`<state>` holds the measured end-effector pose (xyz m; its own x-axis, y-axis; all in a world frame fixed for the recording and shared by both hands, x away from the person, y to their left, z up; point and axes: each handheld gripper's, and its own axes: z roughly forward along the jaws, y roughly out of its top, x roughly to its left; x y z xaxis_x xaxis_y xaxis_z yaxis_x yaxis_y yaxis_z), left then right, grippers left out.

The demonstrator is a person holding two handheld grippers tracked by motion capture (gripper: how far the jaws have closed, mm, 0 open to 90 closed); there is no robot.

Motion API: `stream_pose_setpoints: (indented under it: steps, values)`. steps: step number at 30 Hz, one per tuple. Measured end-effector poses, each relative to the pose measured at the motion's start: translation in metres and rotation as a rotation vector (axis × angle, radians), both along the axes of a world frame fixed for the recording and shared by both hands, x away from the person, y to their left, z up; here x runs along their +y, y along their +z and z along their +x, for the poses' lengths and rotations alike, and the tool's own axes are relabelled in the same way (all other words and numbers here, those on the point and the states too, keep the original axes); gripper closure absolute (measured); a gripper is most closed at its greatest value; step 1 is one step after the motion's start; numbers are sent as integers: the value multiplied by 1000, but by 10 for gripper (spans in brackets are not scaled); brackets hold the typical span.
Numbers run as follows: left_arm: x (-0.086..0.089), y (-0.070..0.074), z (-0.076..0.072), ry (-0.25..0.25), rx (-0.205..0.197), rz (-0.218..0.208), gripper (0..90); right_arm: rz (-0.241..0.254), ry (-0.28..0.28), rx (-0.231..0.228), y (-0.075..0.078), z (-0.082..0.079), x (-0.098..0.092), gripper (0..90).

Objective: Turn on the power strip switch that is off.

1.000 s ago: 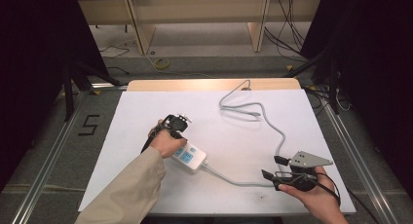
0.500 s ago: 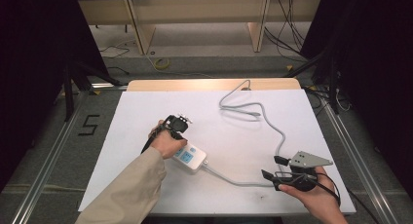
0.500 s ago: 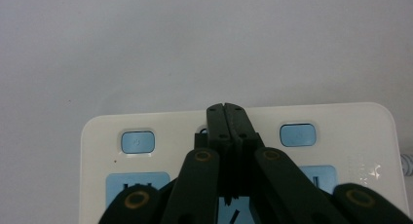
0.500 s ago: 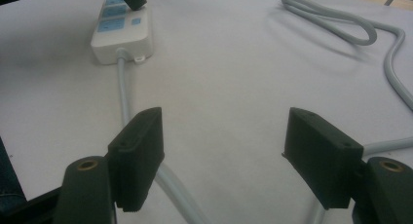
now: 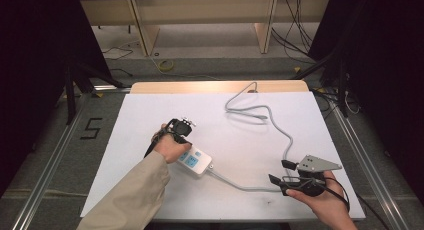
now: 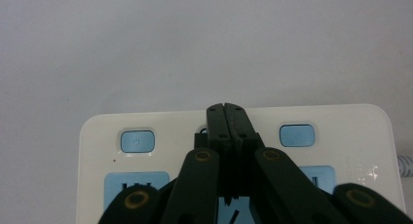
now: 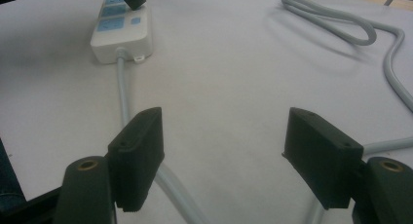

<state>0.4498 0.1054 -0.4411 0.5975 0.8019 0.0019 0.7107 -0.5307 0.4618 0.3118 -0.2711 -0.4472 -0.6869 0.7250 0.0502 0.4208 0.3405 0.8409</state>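
White power strip (image 5: 196,162) — blue sockets, grey cable (image 5: 260,110), black grippers, white tabletop (image 5: 150,115)

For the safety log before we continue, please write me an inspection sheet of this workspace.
Surface: white table top, wooden strip at far edge.
Job's things: white power strip with blue sockets and switches, lying flat.
Clutter: nothing seen.
Grippers: left gripper shut, tips over the strip between two blue switches; contact cannot be told. Right gripper open, jaws either side of the cord.
Cables: grey cord snakes from the strip to the far edge.
Surroundings: shelving, floor wires, a "5" floor mark.
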Motion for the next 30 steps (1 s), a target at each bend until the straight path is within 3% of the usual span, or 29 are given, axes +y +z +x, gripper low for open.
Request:
stream_pose_setpoints:
  steps: [18,30]
  values:
    - [3,-1,-1,8,-17,-24,899,2,0,-2,0,0,-1,309]
    - [4,0,-1,-2,-31,-16,899,4,-2,-2,0,0,0,309]
